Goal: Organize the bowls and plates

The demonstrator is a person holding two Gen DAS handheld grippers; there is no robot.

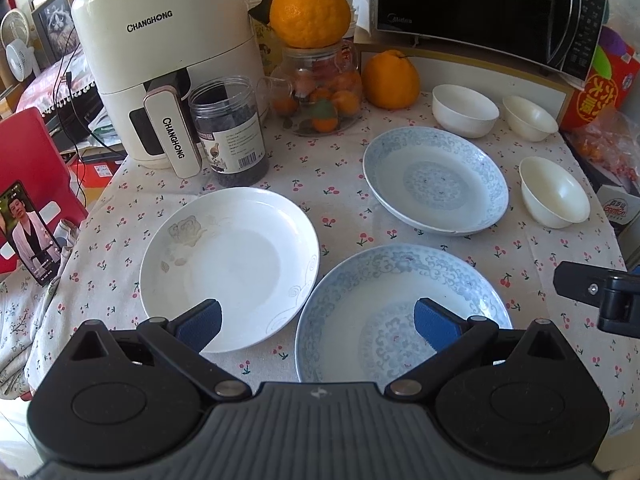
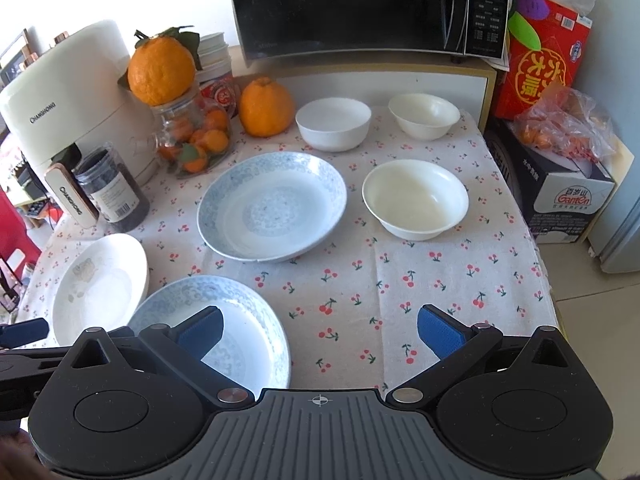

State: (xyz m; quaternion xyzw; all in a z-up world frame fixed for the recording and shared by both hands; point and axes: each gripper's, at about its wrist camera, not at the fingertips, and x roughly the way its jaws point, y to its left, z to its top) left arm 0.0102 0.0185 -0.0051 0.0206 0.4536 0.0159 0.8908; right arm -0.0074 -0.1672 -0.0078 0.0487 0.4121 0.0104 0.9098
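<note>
I am at the very start of tidying up, I think, because no plate or bowl is stacked yet and they all lie apart on the cherry tablecloth (image 2: 420,280). My left gripper (image 1: 318,326) hangs with its jaws wide and nothing in them, and so does my right gripper (image 2: 320,328). I will use the far blue plate (image 2: 272,206) as my marker, since it sits in the middle of the table. The near blue plate (image 1: 400,312) lies in front of it, closer to me, and my left gripper floats right above its rim. The white plate (image 1: 230,264) lies to the left of the far blue plate and just beside the near one. Three bowls sit on the other side: the big cream bowl (image 2: 415,199) is just right of the far blue plate, the white bowl (image 2: 333,123) is behind it, and the small cream bowl (image 2: 424,115) is behind and to the right. My guess is that the next move is to go down and pinch the edge of the near blue plate, then lift it onto another plate. The rim is thin and smooth, so I should grip it firmly and keep it flat, or it may slip and clink.
</note>
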